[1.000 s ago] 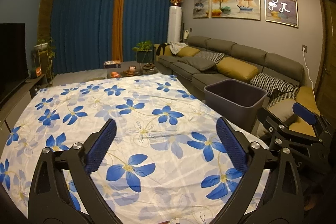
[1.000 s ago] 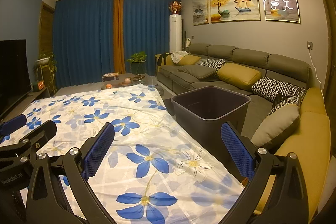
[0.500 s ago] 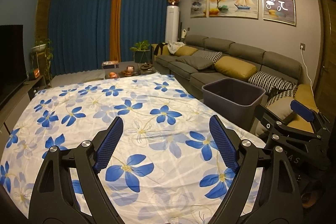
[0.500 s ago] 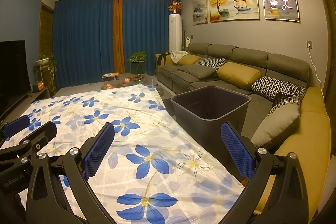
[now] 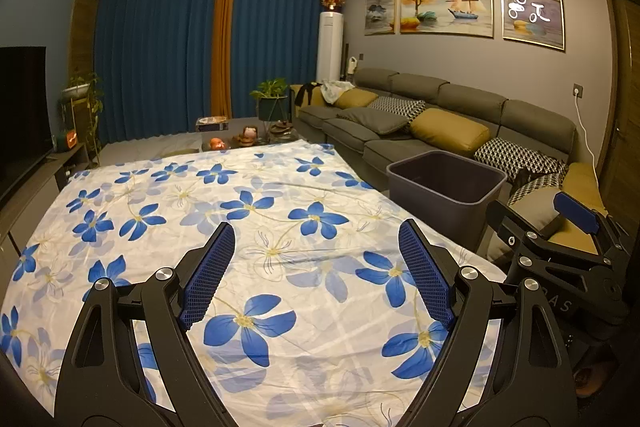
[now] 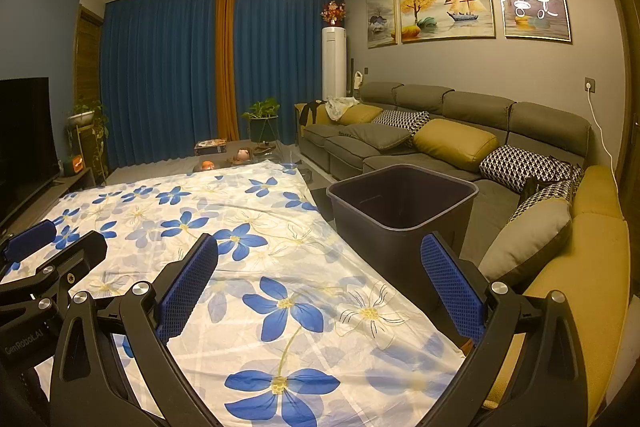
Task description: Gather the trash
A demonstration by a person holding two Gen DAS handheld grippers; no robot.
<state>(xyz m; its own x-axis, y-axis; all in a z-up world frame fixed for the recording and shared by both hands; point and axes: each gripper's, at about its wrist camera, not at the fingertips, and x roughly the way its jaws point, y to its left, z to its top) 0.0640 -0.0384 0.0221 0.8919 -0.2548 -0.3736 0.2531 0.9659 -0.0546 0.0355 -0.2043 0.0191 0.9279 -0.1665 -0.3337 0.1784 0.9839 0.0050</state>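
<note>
A table under a white cloth with blue flowers [image 5: 280, 195] [image 6: 260, 227] fills the foreground, and no loose trash shows on it. A dark grey bin [image 5: 436, 197] [image 6: 384, 243] stands off the table's right edge, open-topped, with nothing visible inside. My left gripper [image 5: 316, 227] hovers over the near part of the cloth, open, with nothing between its blue pads. My right gripper [image 6: 320, 239] hangs over the table's right edge just before the bin, also open and holding nothing. Each gripper shows at the edge of the other's view: right gripper [image 5: 536, 211], left gripper [image 6: 60, 241].
A long grey sofa [image 6: 440, 115] with yellow and patterned cushions runs along the right wall behind the bin. A dark TV [image 5: 20, 115] stands at the left. Beyond the table, a low stand holds small objects [image 5: 224, 141], with potted plants and blue curtains behind.
The left gripper's jaws have come a little closer together and then held. The right gripper and the bin look unchanged.
</note>
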